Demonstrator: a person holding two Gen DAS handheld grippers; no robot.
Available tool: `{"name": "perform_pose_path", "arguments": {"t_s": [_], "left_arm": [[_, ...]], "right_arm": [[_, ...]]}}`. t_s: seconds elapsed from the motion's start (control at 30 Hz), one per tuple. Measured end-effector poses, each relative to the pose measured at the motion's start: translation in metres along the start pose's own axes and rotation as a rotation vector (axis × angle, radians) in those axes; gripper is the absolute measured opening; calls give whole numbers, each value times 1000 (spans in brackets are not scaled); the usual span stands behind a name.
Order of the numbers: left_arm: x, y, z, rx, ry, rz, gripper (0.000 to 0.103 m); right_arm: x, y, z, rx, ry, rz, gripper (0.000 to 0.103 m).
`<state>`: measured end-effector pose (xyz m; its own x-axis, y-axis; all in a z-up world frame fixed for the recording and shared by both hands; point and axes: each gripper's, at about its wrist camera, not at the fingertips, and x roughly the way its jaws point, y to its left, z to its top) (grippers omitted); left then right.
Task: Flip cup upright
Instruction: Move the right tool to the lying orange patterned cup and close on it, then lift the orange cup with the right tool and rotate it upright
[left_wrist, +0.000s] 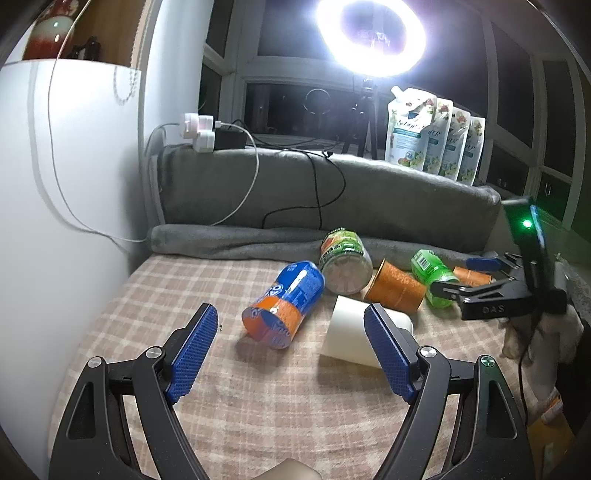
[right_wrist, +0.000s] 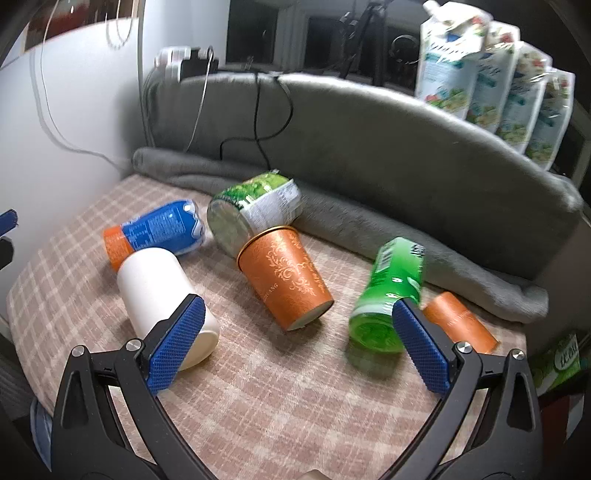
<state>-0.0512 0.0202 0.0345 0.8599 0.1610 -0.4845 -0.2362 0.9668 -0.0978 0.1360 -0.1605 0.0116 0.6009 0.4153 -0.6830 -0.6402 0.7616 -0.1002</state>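
Several cups lie on their sides on a checked cloth (left_wrist: 258, 398). A white cup (left_wrist: 351, 332) lies just beyond my left gripper (left_wrist: 291, 354), which is open and empty. In the right wrist view the white cup (right_wrist: 159, 291) lies at the left, an orange patterned cup (right_wrist: 288, 273) in the middle, and a green cup (right_wrist: 391, 295) at the right. A second orange cup (right_wrist: 458, 321) lies behind the right finger. My right gripper (right_wrist: 295, 347) is open and empty, short of the orange cup. It shows at the right of the left wrist view (left_wrist: 461, 277).
A blue and orange cup (left_wrist: 284, 302) and a green printed cup (left_wrist: 345, 262) lie further back. A grey blanket (left_wrist: 332, 206) forms a wall behind. Refill pouches (left_wrist: 432, 133), cables and a ring light (left_wrist: 373, 33) stand beyond it. A white wall (left_wrist: 55, 221) is on the left.
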Motion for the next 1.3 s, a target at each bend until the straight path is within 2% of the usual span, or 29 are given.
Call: {"name": "perform_pose_path", "arguments": {"t_s": [0.1, 0.2, 0.4, 0.7, 0.83, 1.1, 1.3], "left_arm": [[1, 3, -3, -5, 13, 2, 82], [2, 5, -5, -12, 26, 2, 82], [3, 11, -7, -28, 45, 11, 82], [1, 13, -3, -33, 32, 10, 82], [2, 11, -2, -26, 31, 5, 82], [1, 12, 1, -28, 24, 4, 82], [0, 9, 2, -20, 20, -1, 82]], "right_arm": [[17, 3, 6, -36, 40, 22, 102], [39, 5, 15, -70, 92, 34, 97], [76, 8, 25, -112, 170, 26, 91], [107, 9, 30, -117, 240, 67, 86], [120, 14, 29, -135, 282, 86, 76], [122, 20, 31, -132, 264, 59, 71], [94, 13, 29, -95, 211, 56, 70]]}}
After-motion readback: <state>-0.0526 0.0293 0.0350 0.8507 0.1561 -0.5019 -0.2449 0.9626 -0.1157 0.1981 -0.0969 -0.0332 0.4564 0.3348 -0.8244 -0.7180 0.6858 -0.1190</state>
